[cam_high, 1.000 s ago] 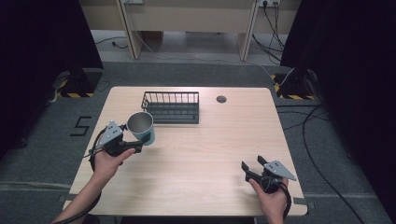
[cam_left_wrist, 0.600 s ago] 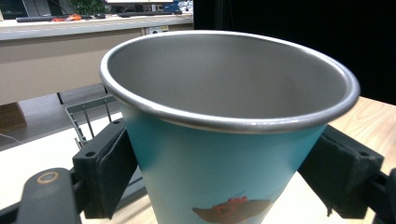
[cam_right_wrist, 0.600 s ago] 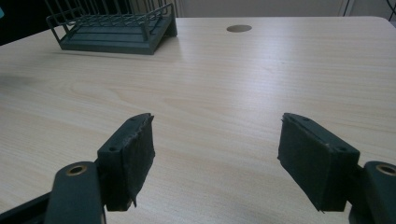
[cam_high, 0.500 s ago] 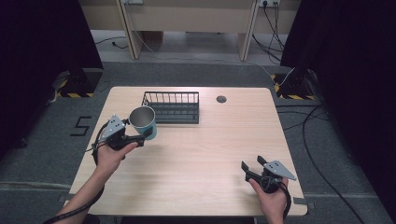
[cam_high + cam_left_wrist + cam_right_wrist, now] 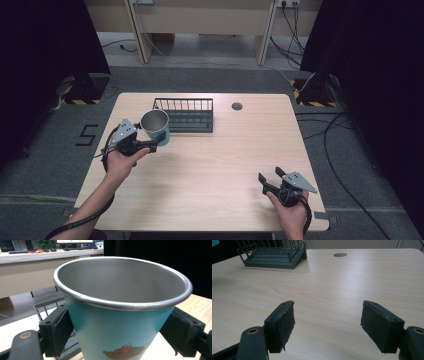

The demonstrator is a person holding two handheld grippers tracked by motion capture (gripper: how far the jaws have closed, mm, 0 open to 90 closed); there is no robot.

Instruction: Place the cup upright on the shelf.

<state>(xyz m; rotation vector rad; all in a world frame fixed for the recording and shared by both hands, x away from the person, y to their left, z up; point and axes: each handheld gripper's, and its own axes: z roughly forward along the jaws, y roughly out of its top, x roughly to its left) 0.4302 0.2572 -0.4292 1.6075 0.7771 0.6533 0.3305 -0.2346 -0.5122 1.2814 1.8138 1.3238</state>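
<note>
Cup (image 5: 155,127) clamped upright in left gripper (image 5: 150,145) — just beside rack (image 5: 186,114); right gripper (image 5: 267,179) agape.

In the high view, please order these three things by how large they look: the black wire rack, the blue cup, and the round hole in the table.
1. black wire rack, clearly the largest.
2. blue cup, held up in the left tongs, so nearer the camera; it may look somewhat larger than it is.
3. round hole, the smallest.

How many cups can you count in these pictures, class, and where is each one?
1. The cup, teal with a metal rim, sits upright between the fingers of the left gripper, just left of the wire rack. None shows inside the rack.
</note>
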